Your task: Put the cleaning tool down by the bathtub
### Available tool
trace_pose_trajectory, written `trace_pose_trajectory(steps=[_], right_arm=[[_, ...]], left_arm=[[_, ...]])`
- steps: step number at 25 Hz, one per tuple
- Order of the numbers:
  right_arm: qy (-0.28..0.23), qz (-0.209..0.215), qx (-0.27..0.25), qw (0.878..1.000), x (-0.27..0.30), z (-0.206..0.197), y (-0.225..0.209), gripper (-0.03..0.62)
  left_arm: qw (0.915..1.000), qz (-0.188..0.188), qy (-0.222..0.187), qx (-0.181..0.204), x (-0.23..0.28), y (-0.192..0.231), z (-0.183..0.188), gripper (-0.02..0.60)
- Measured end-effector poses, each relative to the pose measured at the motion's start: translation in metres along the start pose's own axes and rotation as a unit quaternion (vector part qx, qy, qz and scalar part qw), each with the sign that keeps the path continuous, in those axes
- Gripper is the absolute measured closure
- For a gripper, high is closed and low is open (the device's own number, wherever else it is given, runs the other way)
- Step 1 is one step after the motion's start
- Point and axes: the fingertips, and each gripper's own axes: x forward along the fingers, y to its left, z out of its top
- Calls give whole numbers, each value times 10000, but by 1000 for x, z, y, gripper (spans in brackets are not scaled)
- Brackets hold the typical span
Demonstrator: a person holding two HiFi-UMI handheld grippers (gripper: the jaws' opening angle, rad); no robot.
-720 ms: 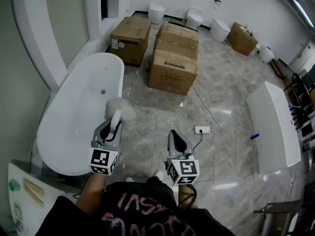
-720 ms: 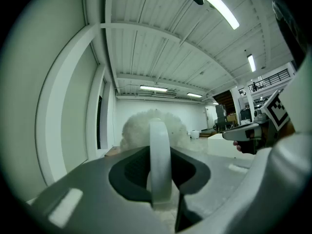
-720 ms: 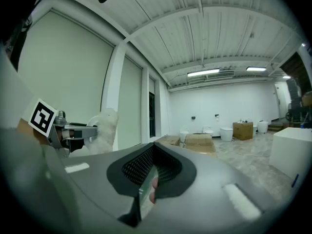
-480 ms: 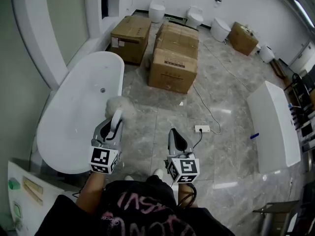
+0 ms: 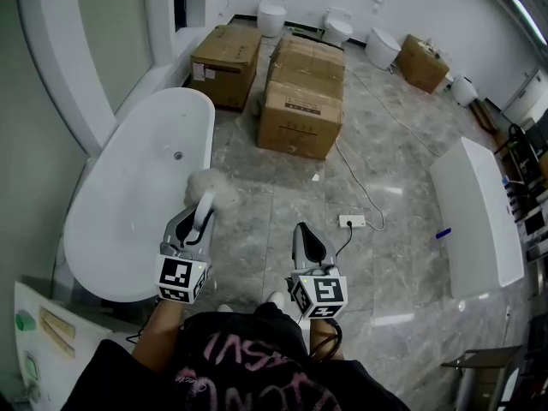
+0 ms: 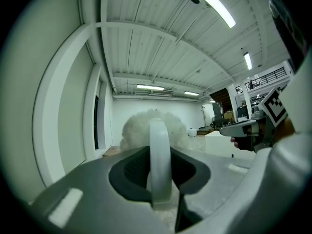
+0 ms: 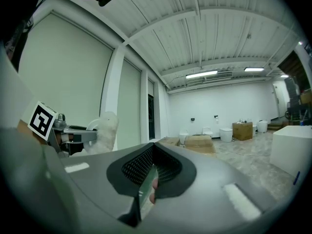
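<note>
The cleaning tool has a curved white handle (image 5: 203, 209) and a fluffy white head (image 5: 211, 185). My left gripper (image 5: 198, 219) is shut on the handle and holds the tool in the air over the near right rim of the white bathtub (image 5: 128, 197). In the left gripper view the handle (image 6: 159, 162) stands upright between the jaws, with the fluffy head (image 6: 146, 125) beyond it. My right gripper (image 5: 303, 233) hangs over the floor to the right, shut with nothing in it. In the right gripper view its jaws are pressed together.
Several cardboard boxes (image 5: 300, 101) stand on the marble floor beyond the tub. Toilets (image 5: 338, 29) line the back wall. A power strip (image 5: 352, 224) and its cable lie on the floor ahead. A long white block (image 5: 476, 221) stands at the right.
</note>
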Motion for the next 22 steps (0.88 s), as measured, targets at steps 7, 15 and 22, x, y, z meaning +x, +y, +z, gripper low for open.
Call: trace_pose_trajectory(steps=[7, 15, 22], right_arm=[[108, -37, -73, 9999, 3, -5, 1, 576], [160, -101, -129, 9997, 3, -9, 4, 576], [239, -183, -157, 9994, 0, -15, 10, 576]], left_arm=[[10000, 7, 23, -45, -1, 3, -4, 500], [9999, 29, 28, -109, -3, 8, -8, 500], [10000, -18, 47, -47, -9, 12, -13, 500]])
